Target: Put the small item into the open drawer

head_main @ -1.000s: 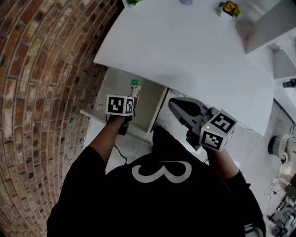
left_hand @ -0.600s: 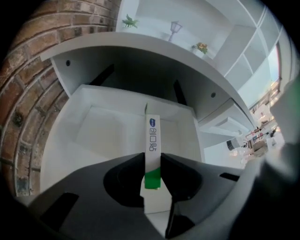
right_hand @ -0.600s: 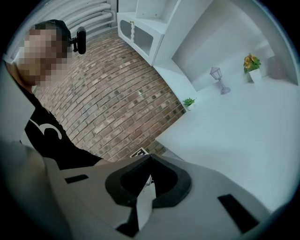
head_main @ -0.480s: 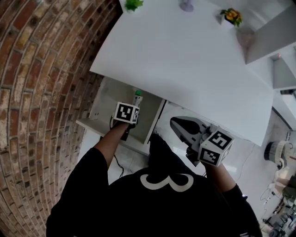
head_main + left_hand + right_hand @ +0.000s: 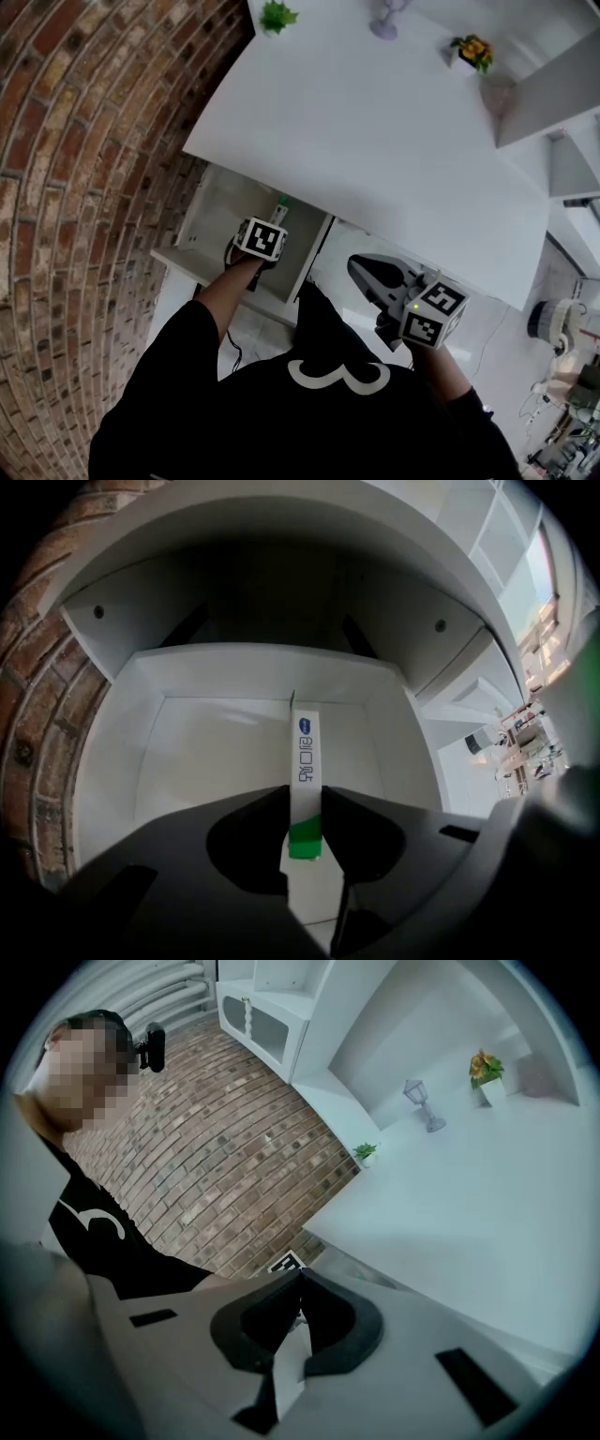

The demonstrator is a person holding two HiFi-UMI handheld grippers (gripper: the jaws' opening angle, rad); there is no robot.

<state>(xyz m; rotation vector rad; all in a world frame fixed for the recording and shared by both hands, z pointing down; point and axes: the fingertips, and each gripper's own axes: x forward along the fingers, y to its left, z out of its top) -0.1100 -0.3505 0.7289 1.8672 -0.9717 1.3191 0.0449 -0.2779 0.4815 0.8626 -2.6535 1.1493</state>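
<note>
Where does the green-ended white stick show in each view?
Head view: the stick's green tip over the drawer, just below the tabletop edge.
Left gripper view: centre, clamped in the left tongs.
Right gripper view: not discernible.
Shared landmark: brick wall.

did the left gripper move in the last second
Yes. In the head view the left gripper, tongs shut on the green-ended white stick, has sunk toward the open drawer; its marker cube looks smaller against the drawer walls.
</note>
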